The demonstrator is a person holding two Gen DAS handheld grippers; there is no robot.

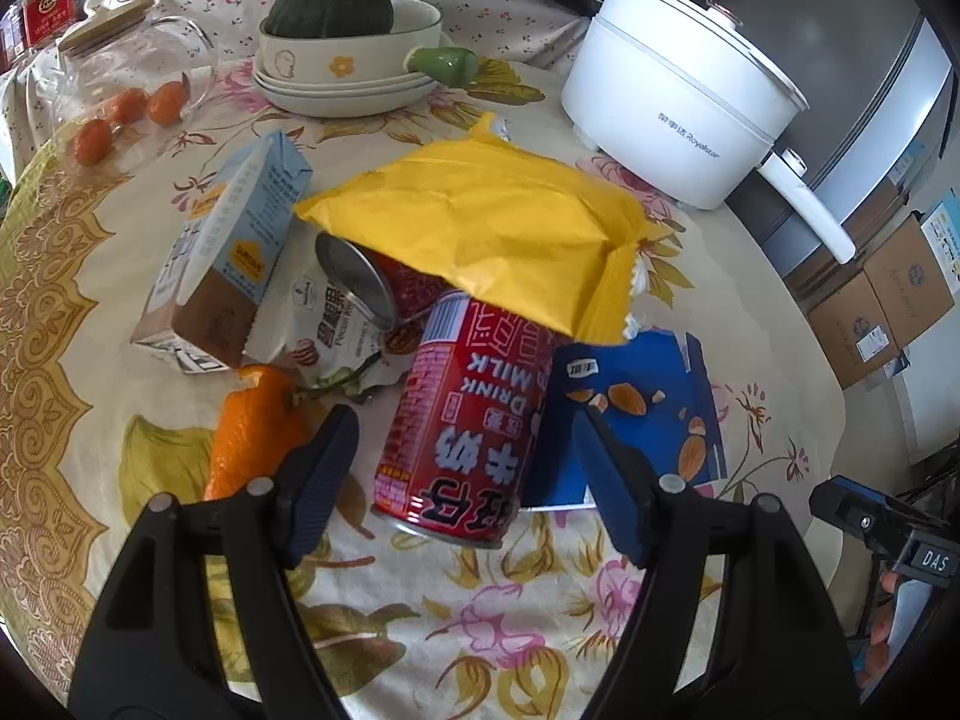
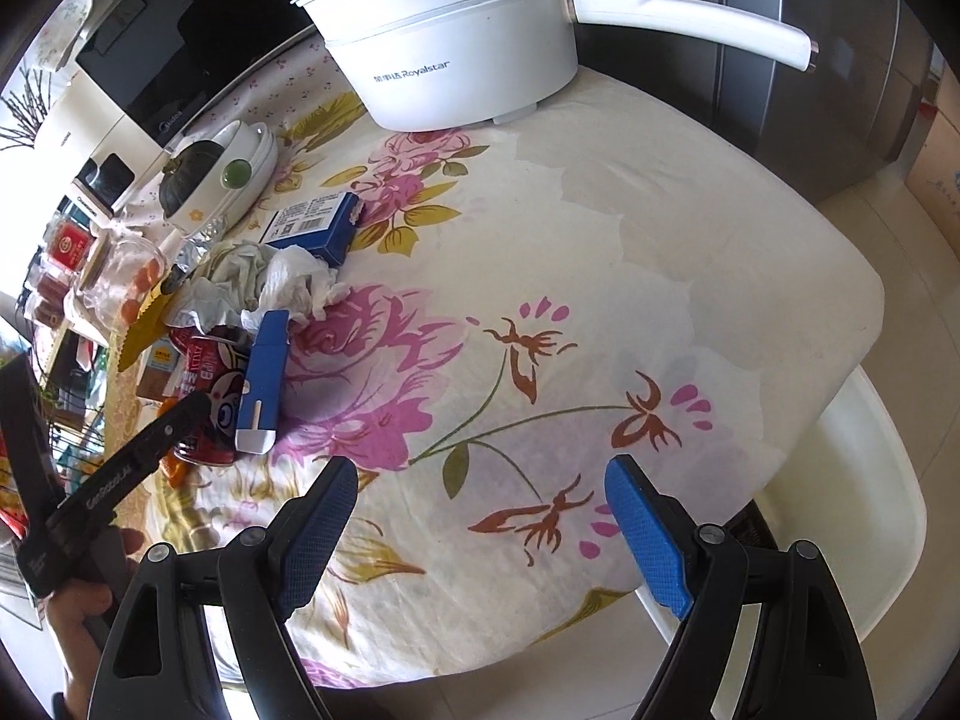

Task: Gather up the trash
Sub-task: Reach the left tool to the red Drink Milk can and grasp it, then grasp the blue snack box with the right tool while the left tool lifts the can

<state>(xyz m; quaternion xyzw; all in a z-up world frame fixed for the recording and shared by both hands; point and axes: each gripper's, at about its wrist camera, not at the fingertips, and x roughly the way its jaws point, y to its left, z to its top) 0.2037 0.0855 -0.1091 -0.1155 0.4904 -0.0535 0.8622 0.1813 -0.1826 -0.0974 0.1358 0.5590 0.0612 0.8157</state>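
Observation:
A red milk can (image 1: 462, 420) lies on its side on the flowered tablecloth (image 1: 456, 618). My left gripper (image 1: 463, 420) straddles it, open, with a gap between each pad and the can. A yellow bag (image 1: 480, 222) rests on the can's far end and on a second can (image 1: 372, 282). To the right lies a blue almond box (image 1: 648, 414); to the left are orange peel (image 1: 252, 438), a white wrapper (image 1: 324, 324) and a light blue carton (image 1: 222, 258). My right gripper (image 2: 480, 468) hangs open over bare cloth, right of the pile with its crumpled tissue (image 2: 288, 282).
A white electric pot (image 1: 678, 102) stands at the back right. Stacked dishes holding a dark green squash (image 1: 336, 6) and a glass jar (image 1: 120, 90) with small oranges stand behind the pile. Cardboard boxes (image 1: 882, 300) sit on the floor. A white chair (image 2: 858, 498) stands by the table's edge.

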